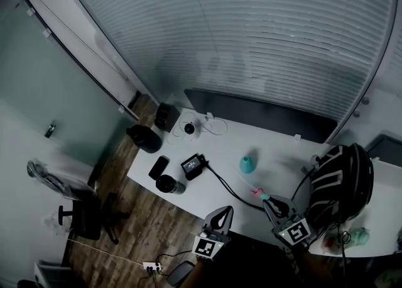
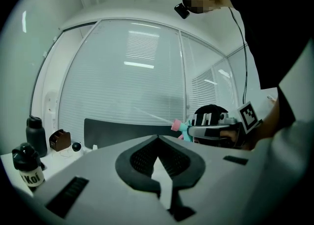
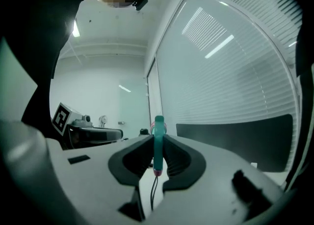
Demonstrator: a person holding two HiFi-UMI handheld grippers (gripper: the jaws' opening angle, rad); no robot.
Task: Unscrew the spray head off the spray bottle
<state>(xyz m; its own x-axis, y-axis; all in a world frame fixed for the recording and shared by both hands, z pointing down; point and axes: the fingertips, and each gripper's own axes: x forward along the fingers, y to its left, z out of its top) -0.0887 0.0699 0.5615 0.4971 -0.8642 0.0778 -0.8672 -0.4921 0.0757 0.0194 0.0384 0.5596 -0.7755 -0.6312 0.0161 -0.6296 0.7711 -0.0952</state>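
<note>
- A glass-walled office with pale slatted blinds (image 1: 251, 41) and a wood-plank floor. A white table (image 1: 282, 148) runs under the window, with a long dark pad (image 1: 264, 116) along its far edge.
- The small teal plastic bottle (image 1: 247, 165), rounded and narrowing to its neck, stands upright on the table, well apart from both grippers.
- The teal spray head with a pink nozzle (image 3: 158, 145) is up off the table, pinched between the jaws of the right gripper (image 1: 270, 202). A thin pale dip tube (image 2: 149, 115) sticks out from it. The head looks already free of the bottle.
- The left gripper (image 2: 158, 138) has its ribbed black pads pressed together on nothing and hangs beside the right one.
- Handling, as a judgement:
  - The head is light, hard, smooth moulded plastic, so a flat pinch on its narrow body could let it twist.
  - The ribbed collar by the nozzle end would be the surer hold.
  - The tube looks springy and easily kinked, so leave it alone.
  - The bottle looks light and easy to tip, and is best gripped round its lower belly.
- A glossy black-and-white helmet (image 1: 342, 183) lies at the table's right end.
</note>
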